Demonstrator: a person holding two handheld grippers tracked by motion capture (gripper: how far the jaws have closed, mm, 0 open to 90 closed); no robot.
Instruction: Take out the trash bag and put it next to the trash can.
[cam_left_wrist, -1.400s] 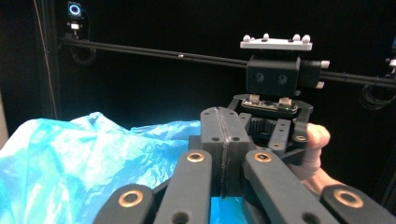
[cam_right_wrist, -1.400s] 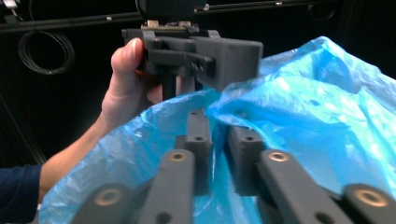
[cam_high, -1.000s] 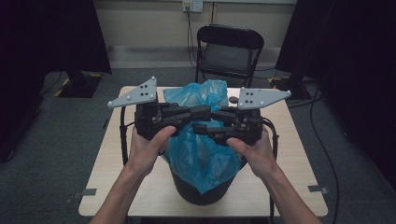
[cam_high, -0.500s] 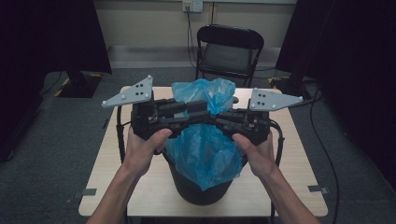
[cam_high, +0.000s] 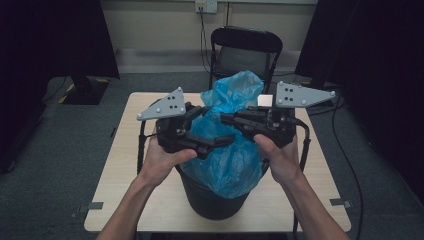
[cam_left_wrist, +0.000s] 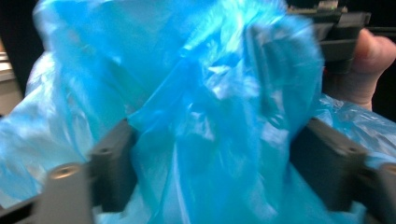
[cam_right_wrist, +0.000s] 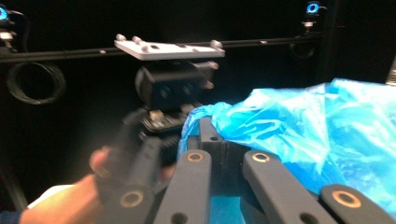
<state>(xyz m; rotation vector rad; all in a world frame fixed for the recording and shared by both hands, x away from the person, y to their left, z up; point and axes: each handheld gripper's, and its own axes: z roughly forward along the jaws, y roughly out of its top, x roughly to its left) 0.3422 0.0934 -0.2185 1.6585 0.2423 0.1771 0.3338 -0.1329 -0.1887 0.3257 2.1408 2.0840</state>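
Holding the blue bag (cam_high: 231, 145) above the black bin (cam_high: 212, 200), my left gripper (cam_left_wrist: 210, 154) stands wide with plastic between its jaws, my right gripper (cam_right_wrist: 219, 140) pinches the bag's edge, probably to spread it.

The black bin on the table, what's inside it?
A blue plastic bag fills the black bin, bunching above its rim, handled by the left gripper and right gripper. Whatever lies inside the bag is covered.

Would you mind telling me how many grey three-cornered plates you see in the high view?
2. One grey plate sits atop the left gripper, left of the blue bag; the other plate tops the right gripper, right of the bag.
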